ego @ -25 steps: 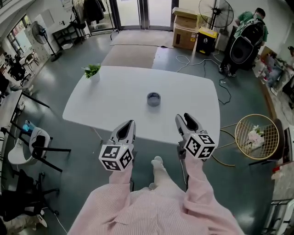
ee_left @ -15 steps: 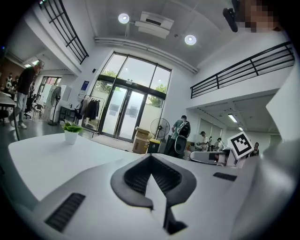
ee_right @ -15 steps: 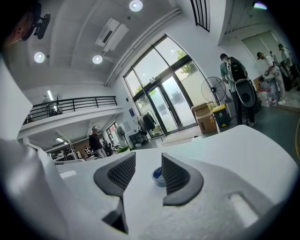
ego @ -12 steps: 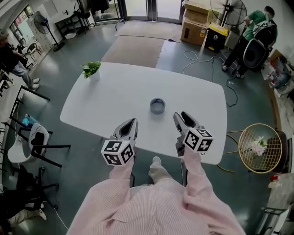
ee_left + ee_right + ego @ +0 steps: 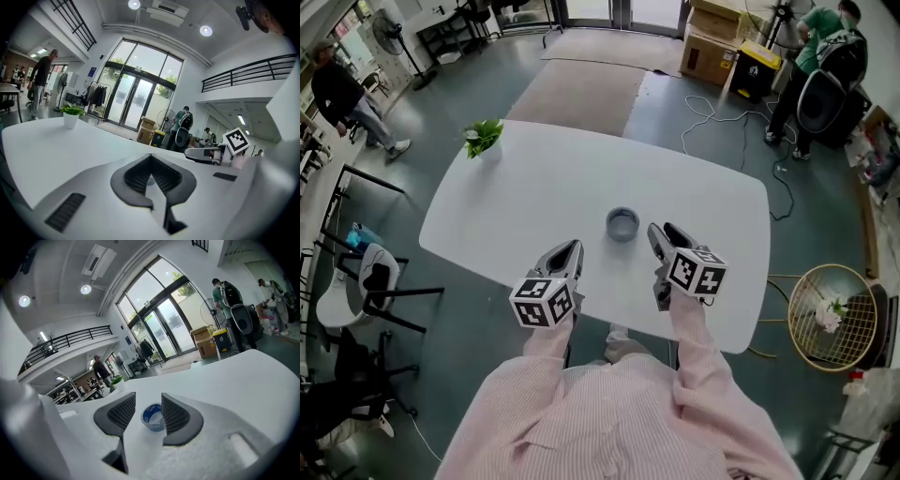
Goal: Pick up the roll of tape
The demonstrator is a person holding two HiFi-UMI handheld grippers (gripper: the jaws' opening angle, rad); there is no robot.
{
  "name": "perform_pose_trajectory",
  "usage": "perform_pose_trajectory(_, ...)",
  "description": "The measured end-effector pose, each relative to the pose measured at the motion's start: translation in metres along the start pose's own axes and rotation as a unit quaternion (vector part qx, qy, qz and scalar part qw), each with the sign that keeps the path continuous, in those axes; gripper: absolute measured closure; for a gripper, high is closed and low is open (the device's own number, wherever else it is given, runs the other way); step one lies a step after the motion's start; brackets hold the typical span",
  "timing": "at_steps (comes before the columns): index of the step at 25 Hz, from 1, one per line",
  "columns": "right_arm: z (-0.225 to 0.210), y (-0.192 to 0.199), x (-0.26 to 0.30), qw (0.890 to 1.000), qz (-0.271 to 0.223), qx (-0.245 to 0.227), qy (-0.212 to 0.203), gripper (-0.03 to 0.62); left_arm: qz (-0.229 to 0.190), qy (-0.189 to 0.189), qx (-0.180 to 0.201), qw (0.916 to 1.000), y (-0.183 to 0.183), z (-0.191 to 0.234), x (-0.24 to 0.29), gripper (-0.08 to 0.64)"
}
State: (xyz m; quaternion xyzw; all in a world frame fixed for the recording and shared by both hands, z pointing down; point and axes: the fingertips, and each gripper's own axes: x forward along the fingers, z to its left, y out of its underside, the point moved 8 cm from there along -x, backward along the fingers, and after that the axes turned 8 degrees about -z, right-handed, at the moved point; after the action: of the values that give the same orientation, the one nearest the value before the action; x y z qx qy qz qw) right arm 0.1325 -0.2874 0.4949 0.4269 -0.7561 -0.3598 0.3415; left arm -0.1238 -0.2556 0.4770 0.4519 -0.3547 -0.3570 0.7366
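Worktop (image 5: 534, 178): white, carrying a small potted plant (image 5: 484, 141) at its far left corner and the roll of tape (image 5: 622, 224) near the middle.
Right tongs (image 5: 147, 405): jaws apart, holding nothing. They aim low across the worktop so the roll sits framed in the gap, probably lined up for a grab.
Left tongs (image 5: 150, 161): jaws together, empty, held back at the near edge, seemingly out of the way.
Roll of tape: blue, just ahead of the right tongs, untouched. It lies flat, hole up, core axis upright, its round wall facing the jaws.
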Motion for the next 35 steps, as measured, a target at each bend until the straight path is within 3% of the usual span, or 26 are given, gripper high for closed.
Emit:
perform_pose_trajectory(14, -0.021, 0.023, 0.083, 0.994, 0.108, -0.015, 0.015, 0.430, 0.078, 0.001, -0.054, 0.9955, 0.034, 0.037, 0.055, 0.560)
perform_pose_trajectory(24, -0.038, 0.056, 0.124, 0.978, 0.199, -0.049, 0.039, 0.431, 0.119, 0.007, -0.085, 0.9892, 0.054, 0.056, 0.085, 0.560)
perform_pose_trajectory(35, -0.049, 0.071, 0.145, 0.960, 0.260, -0.050, 0.088, 0.448, 0.132, 0.003, -0.106, 0.9856, 0.066, 0.063, 0.095, 0.560)
